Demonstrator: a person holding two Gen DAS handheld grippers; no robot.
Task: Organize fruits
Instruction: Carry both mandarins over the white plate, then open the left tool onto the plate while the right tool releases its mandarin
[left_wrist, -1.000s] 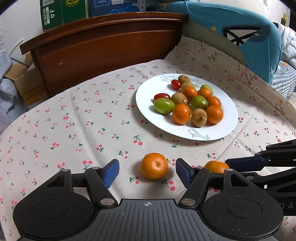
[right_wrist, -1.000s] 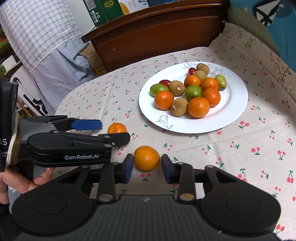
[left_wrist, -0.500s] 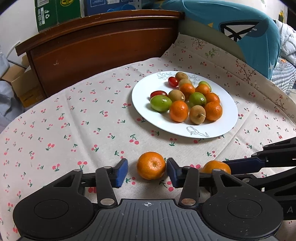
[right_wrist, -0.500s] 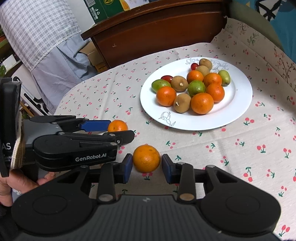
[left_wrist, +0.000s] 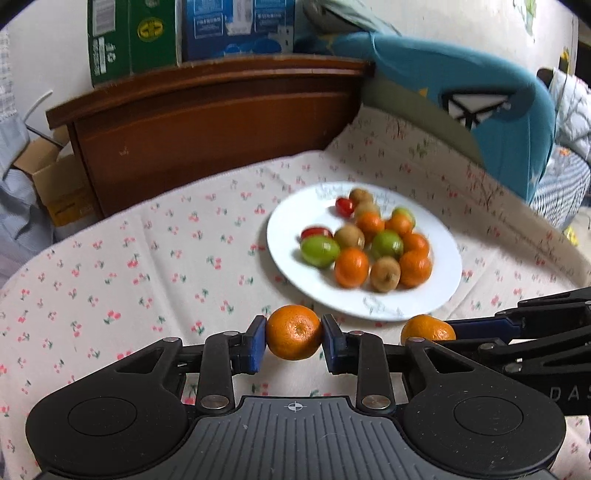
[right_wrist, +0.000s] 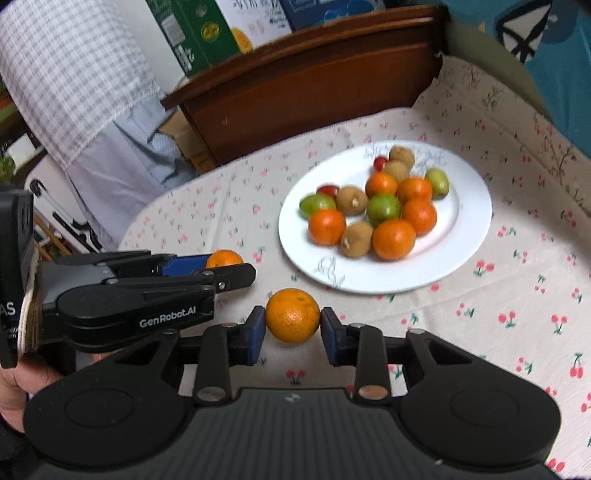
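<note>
Left wrist view: the left gripper (left_wrist: 294, 343) has just closed its blue fingers (left_wrist: 255, 345) onto a mandarin (left_wrist: 294, 337), both pads pressing on its sides, the fruit just above the cherry-print cloth (left_wrist: 147, 266) on the bench. To the right, the right gripper (left_wrist: 461, 332) reaches in from the edge with a second mandarin (left_wrist: 424, 329) between its fingers. Beyond both stands a white plate (left_wrist: 291, 221) heaped with mandarins, green fruits, brown fruits and small red ones; the picture is blurred there. Right wrist view: the right gripper (right_wrist: 293, 328) holds its narrow fingers (right_wrist: 330, 334) against the second mandarin (right_wrist: 293, 315), pads touching both sides, near the front rim of the plate (right_wrist: 469, 236). At left the left gripper (right_wrist: 207, 267) shows side-on, held by a hand (right_wrist: 22, 380), with its mandarin (right_wrist: 223, 258) partly hidden behind the fingers. A dark wooden headboard (right_wrist: 306, 77) stands behind the bench.
</note>
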